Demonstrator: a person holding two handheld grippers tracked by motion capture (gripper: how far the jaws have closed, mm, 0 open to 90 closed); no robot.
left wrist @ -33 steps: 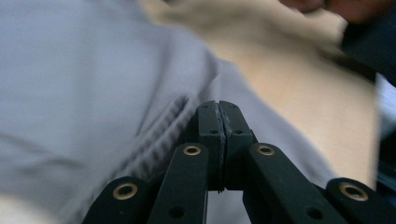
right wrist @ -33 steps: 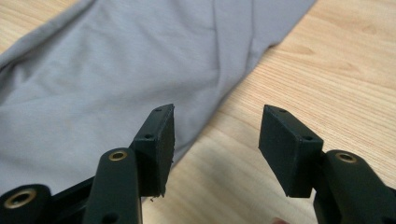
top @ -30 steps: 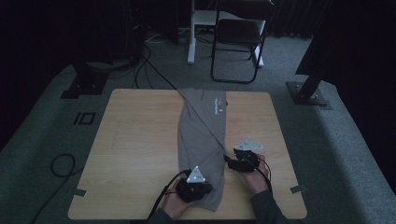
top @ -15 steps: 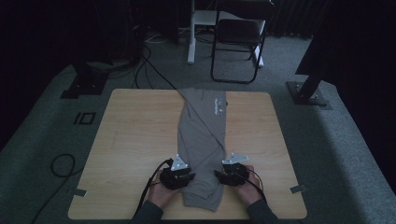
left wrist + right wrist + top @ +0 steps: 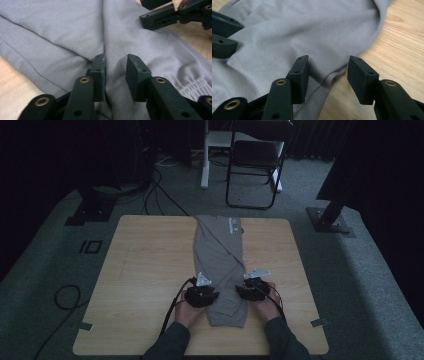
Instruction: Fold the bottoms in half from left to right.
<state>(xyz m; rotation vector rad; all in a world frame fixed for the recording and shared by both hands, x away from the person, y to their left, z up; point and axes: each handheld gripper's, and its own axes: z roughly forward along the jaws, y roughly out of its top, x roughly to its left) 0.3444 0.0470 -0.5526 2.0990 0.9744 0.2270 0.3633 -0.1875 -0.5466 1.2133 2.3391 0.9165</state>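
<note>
The folded grey sweatpants (image 5: pixel 220 265) lie lengthwise down the wooden table (image 5: pixel 145 265) – near end between left gripper (image 5: pixel 115 67) and right gripper (image 5: pixel 328 72), equally close – both half-open, gripping nothing, left jaws just widening.

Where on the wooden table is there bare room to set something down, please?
The light wooden table is bare left of the grey folded trousers, to its left edge. A narrower strip lies right of them. Its near middle is crowded by the left gripper and right gripper.
</note>
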